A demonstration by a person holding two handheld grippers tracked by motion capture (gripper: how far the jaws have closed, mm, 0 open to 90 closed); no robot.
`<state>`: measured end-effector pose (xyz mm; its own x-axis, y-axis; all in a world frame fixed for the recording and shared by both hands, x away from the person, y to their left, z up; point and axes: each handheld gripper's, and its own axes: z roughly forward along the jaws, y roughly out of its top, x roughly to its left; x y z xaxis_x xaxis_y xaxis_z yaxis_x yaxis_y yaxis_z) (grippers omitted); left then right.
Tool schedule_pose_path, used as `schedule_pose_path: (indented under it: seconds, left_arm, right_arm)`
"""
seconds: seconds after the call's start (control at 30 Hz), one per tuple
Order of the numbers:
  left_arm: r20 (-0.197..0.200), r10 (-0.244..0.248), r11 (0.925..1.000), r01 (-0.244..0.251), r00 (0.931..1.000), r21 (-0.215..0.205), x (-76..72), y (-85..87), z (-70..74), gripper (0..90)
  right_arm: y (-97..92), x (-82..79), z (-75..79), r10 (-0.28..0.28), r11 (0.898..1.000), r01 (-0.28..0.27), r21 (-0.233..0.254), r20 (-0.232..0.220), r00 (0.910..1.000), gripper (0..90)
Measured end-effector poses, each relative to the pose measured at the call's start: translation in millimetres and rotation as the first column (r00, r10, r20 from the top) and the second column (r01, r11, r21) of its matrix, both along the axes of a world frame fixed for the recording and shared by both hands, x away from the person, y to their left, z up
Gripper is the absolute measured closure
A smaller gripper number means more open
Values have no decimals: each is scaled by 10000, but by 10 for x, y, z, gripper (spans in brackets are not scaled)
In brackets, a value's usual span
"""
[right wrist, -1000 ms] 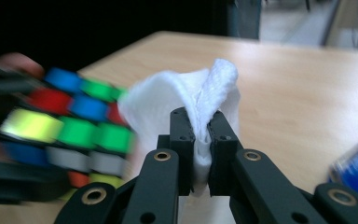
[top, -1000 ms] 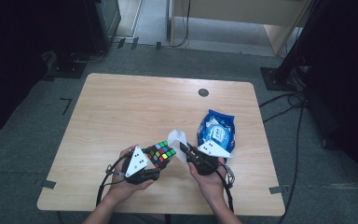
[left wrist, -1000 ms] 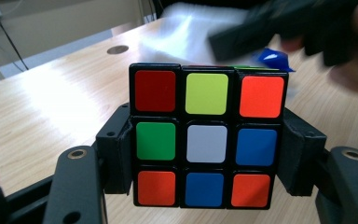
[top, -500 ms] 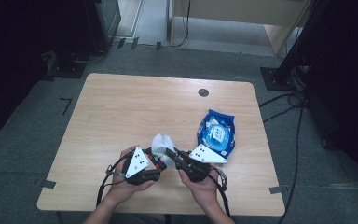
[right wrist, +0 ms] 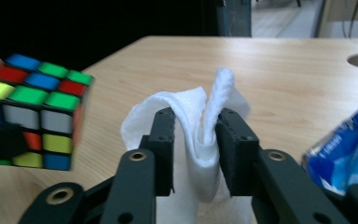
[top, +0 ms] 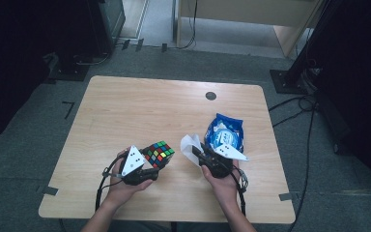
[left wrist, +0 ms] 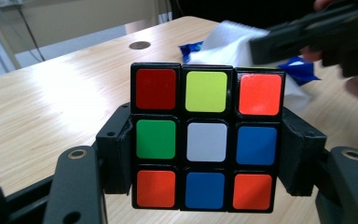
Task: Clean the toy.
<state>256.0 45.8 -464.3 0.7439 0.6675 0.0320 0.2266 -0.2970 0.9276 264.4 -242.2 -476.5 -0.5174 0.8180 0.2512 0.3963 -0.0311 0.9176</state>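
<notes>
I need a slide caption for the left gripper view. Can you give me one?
Left gripper clamps a scrambled Rubik's cube above the wooden table, white centre facing the camera.

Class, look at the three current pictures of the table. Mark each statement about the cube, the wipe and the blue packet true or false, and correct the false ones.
1. The left gripper is clamped on the puzzle cube. True.
2. The centre tile of the cube face seen in the left gripper view is red. False: it is white.
3. The right gripper pinches a white wipe between its jaws. True.
4. The blue packet lies on the floor beside the table. False: it lies on the table, just beyond the person's right hand.
5. The wipe is pressed flat against the cube. False: in the high view there is a gap between them.
</notes>
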Motion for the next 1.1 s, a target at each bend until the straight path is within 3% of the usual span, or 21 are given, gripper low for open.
schedule_pose_path:
  seconds: [0.1, 0.17, 0.23, 0.3, 0.37, 0.4, 0.5, 0.6, 0.67, 0.7, 0.83, 0.87, 0.9, 1.0, 1.1]
  left_arm:
    - [-44, 58, 10000, -58, 10000, -11, 10, 7, -1, 342]
    - [-86, 92, 9999, -92, 9999, -58, 15, 15, 14, 342]
    - [-91, 134, 9999, -134, 9999, -44, 24, 40, 34, 343]
    - [-109, 214, 9997, -215, 9997, -78, 36, 72, 49, 343]
    - [-166, 263, 9996, -265, 9995, -105, 46, 100, 58, 342]
    - [-214, 291, 9995, -294, 9993, -141, 55, 113, 64, 342]
    - [-351, 306, 9990, -317, 9989, -330, 72, 131, 83, 342]
    - [-518, 316, 9986, -337, 9982, -401, 84, 142, 113, 342]
    - [-685, 255, 9983, -290, 9973, -500, 90, 152, 142, 342]
    - [-747, 205, 9982, -246, 9970, -546, 94, 154, 152, 342]
    - [-1052, 73, 9983, -133, 9944, -566, 104, 138, 191, 342]
    - [-1100, 59, 9986, -115, 9939, -507, 109, 126, 198, 342]
    - [-1198, 50, 9988, -108, 9928, -478, 116, 117, 203, 342]
    - [-1515, -42, 9988, -32, 9885, -485, 138, 94, 203, 342]
    - [-1832, -132, 9989, 48, 9830, -457, 158, 76, 195, 342]
  right_arm:
    - [57, -39, 96, 328, 9995, -328, -12, 461, 9984, 604]
    - [118, -64, 131, 756, 9966, -720, -396, 994, 9922, 546]
    - [167, -76, 122, 676, 9939, -551, -959, 1327, 9889, 441]
    - [160, -48, 84, 286, 9931, -156, -1166, 1104, 9935, 415]
    - [115, -28, 49, 92, 9964, -6, -846, 1023, 9947, 409]
    - [107, -28, 42, 154, 9966, -70, -825, 1015, 9947, 412]
    - [157, -48, 21, 1070, 9901, -927, -1057, 1388, 9845, 383]
    - [253, -58, -34, 1934, 9750, -1718, -1410, 1575, 9684, 326]
    - [343, -82, -84, 2434, 9582, -2062, -1983, 1861, 9519, 302]
    - [389, -98, -103, 2770, 9448, -2259, -2373, 2102, 9376, 288]
    - [496, -140, -140, 3436, 9222, -2633, -2832, 2881, 8938, 260]
    - [512, -146, -143, 3508, 9193, -2655, -2906, 2986, 8876, 252]
    - [535, -154, -152, 3628, 9140, -2663, -3063, 3225, 8743, 243]
    - [574, -169, -163, 3741, 9050, -2579, -3384, 3441, 8612, 219]
    - [626, -178, -182, 3777, 8909, -2154, -3998, 3891, 8402, 197]
